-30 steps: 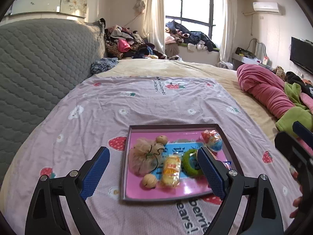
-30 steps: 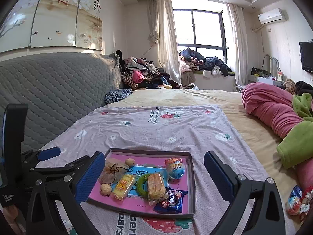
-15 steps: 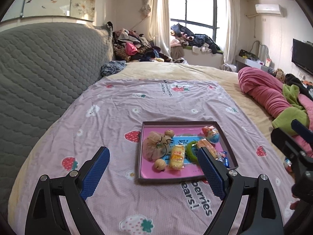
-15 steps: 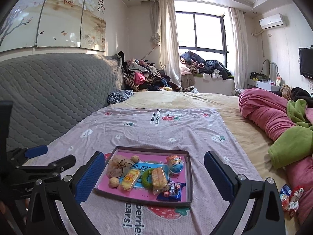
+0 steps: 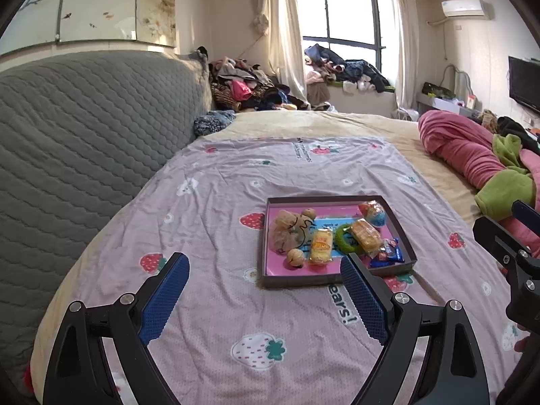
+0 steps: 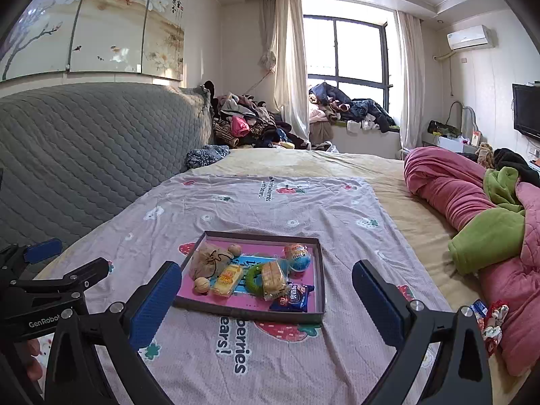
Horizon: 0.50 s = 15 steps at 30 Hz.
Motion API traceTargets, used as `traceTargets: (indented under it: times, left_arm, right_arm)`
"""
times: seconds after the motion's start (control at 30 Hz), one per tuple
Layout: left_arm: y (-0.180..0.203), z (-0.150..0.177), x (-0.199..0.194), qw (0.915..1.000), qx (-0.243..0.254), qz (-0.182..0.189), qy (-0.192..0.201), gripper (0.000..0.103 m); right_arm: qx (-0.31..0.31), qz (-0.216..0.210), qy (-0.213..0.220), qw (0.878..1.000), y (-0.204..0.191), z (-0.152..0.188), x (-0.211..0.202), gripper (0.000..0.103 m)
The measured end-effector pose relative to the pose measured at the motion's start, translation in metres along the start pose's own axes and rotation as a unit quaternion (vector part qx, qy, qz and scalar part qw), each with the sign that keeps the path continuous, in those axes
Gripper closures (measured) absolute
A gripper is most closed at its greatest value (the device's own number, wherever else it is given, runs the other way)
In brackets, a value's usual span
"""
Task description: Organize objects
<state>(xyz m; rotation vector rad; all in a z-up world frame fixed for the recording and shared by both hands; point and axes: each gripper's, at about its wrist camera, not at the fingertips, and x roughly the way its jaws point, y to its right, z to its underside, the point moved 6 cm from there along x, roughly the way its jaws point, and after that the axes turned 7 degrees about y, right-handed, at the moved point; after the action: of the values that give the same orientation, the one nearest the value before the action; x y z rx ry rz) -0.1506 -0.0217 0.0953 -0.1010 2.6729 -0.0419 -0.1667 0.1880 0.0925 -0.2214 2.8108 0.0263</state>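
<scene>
A shallow dark tray [image 5: 303, 282] with a pink floor lies on the strawberry sheet; it also shows in the right wrist view [image 6: 236, 310]. In it lie a mesh pouch [image 5: 287, 231], two walnuts, a yellow snack pack [image 5: 320, 246], a green ring [image 5: 342, 238], a wrapped cake [image 5: 366, 234], a blue packet [image 5: 388, 254] and a toy egg [image 5: 373, 211]. My left gripper [image 5: 266, 293] is open and empty, near the tray's front edge. My right gripper [image 6: 266, 298] is open and empty, above the tray's near side.
A grey quilted headboard [image 5: 84, 135] runs along the left. A pink and green blanket heap [image 6: 489, 229] lies on the right. Loose snack packets [image 6: 489, 317] lie by that heap. Clothes are piled by the window at the far end.
Both grippers have drawn back and up from the tray, which looks smaller and farther away. Both stay open and empty. The tray's contents have not moved.
</scene>
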Motion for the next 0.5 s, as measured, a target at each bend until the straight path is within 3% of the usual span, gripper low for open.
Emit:
traceTargets:
  times: [0.5]
  left_arm:
    - [0.008,0.025,-0.021,0.9992,-0.018,0.023,-0.027,0.011]
  right_arm:
    - [-0.007,0.0,-0.016,1.0,0.009,0.02,-0.025,0.001]
